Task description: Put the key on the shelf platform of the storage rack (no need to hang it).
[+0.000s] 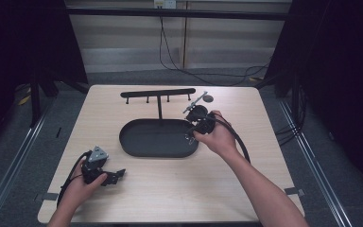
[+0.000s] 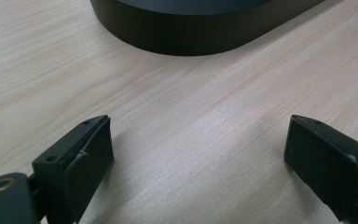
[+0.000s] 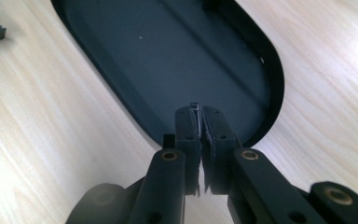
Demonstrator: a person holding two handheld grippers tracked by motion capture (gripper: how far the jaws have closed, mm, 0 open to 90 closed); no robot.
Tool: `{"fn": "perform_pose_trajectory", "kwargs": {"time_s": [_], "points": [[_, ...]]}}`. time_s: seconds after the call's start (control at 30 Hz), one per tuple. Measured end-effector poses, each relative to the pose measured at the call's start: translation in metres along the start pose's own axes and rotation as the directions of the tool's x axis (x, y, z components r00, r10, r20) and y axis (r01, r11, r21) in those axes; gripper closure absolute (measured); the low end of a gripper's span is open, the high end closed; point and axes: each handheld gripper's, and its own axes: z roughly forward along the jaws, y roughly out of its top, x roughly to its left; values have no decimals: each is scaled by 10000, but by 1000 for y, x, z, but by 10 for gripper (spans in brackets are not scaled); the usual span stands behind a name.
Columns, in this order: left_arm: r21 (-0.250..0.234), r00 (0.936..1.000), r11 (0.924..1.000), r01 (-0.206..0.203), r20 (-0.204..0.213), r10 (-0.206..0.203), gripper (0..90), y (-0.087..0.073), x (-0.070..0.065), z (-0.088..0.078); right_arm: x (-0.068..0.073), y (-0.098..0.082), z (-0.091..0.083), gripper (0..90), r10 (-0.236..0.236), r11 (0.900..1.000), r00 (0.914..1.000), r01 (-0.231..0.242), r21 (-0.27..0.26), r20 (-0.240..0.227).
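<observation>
Oval tray (image 1: 137, 142) lies lengthwise left-right; left gripper (image 2: 198, 154) gapes wide; right gripper (image 3: 199, 122) pinches something tiny

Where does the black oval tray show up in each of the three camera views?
High view: the black oval tray lies mid-table, under the T-shaped rack.
Left gripper view: its dark side wall runs along the top, beyond the open left claw.
Right gripper view: its floor spreads above the closed right claw.
Shared landmark: the light wooden table.

Soft even overhead light, dark surroundings
</observation>
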Motion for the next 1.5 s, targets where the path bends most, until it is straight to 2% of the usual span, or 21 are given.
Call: {"fn": "perform_pose_trajectory", "kwargs": {"time_s": [0.4, 0.63, 0.73, 1.03, 1.2, 1.33, 1.5], "points": [[1, 10000, 10000, -22, -11, 22, 76, 0, 0, 0, -3, 6, 16, 865, 336, 9994, 9994, -335, -97, 60], [49, 10000, 9999, -91, 17, 91, 75, 0, 0, 0, -2, 9, 24, 865, 249, 9997, 9997, -250, 67, 79], [48, 10000, 9999, -91, 15, 91, 75, 0, 0, 0, -2, 10, 29, 865, 390, 9992, 9992, -390, 70, 34], [44, 9999, 9999, -107, 22, 107, 73, 0, 0, 0, -2, 12, 50, 865, 392, 9991, 9992, -393, 150, 28], [48, 10000, 10000, -86, 20, 86, 73, 0, 0, 0, -4, 14, 54, 865, 503, 9986, 9987, -503, 149, 25], [39, 9999, 9999, -106, 21, 106, 73, 0, 0, 0, -3, 15, 60, 865, 433, 9988, 9988, -438, 206, 239], [45, 9999, 9999, -107, 24, 107, 73, 0, 0, 0, -2, 16, 64, 864, 267, 9995, 9993, -272, 181, 246]]}}
